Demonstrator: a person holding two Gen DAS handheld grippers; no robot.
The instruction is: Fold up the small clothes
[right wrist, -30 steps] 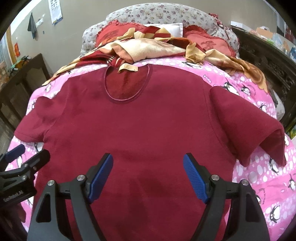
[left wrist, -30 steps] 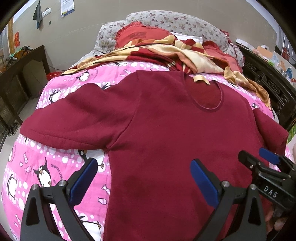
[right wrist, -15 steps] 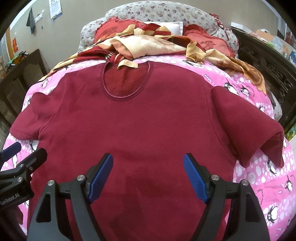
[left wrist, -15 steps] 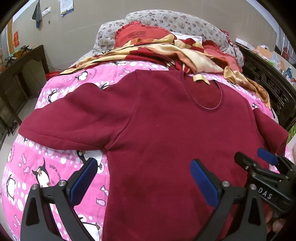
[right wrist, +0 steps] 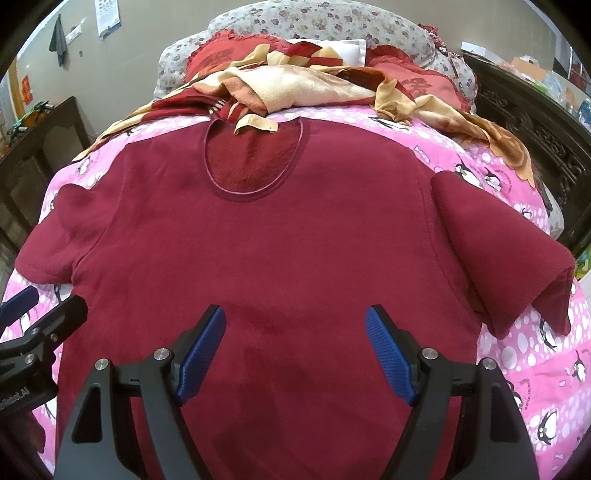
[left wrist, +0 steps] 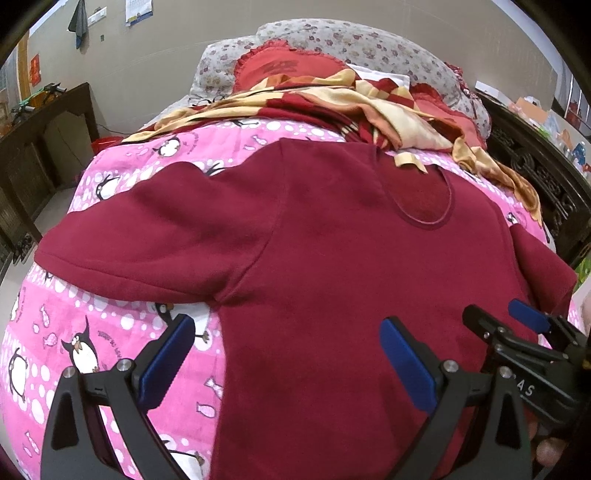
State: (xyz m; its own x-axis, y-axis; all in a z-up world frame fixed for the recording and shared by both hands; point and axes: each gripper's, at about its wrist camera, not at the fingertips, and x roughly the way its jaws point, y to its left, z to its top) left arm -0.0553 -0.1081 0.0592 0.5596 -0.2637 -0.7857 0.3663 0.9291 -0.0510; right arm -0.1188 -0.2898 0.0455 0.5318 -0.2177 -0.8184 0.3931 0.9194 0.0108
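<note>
My left claw [left wrist: 284,365] and right claw [right wrist: 295,354] hang spread, gripping nothing, above the maroon shirt [right wrist: 266,251] lying flat on the bed's penguin blanket [left wrist: 74,332] — pinching blanket too could drag the shirt crooked.

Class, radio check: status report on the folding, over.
Both grippers open, left, right, over the hem. Red top flat, unfolded. Patterned blanket touches the collar.

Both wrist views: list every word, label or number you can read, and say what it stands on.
"AS": white letters, partly cut off, on the right tool, seen in the left wrist view.
Lettering on the left tool: cut off, unreadable.
Wall calendar, red pillow characters, penguin blanket script: too small or blurred.
</note>
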